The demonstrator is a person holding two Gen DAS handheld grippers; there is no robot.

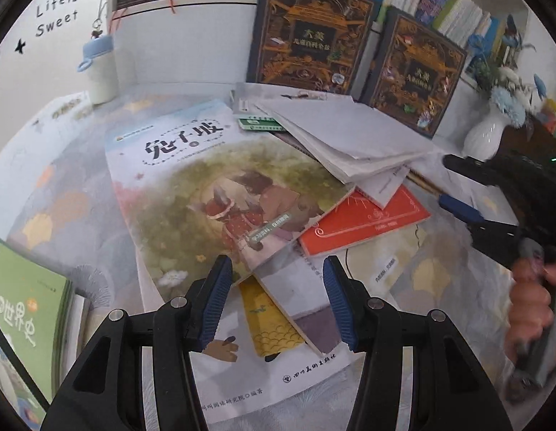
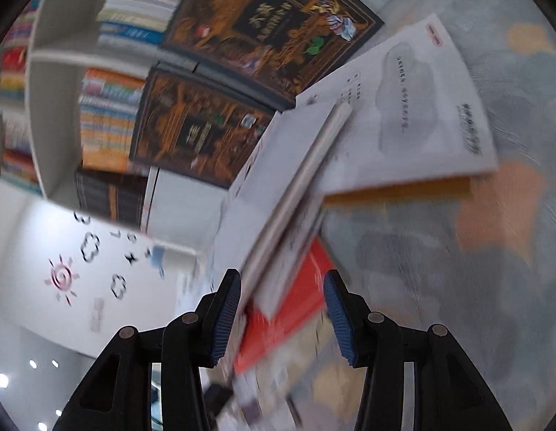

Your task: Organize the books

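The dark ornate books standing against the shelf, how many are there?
2. One ornate book stands further left, the other to its right, near the vase. More may be hidden.

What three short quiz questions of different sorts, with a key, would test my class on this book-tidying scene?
1. True or false: the left gripper is shut on the picture book.
2. Which book lies partly under the white books: A the orange book, B the green book?
3. Name the object standing to the right of the two dark ornate books.

Key: 1 false, both grippers are open and hold nothing. 2 A. 3 the white vase with blue flowers.
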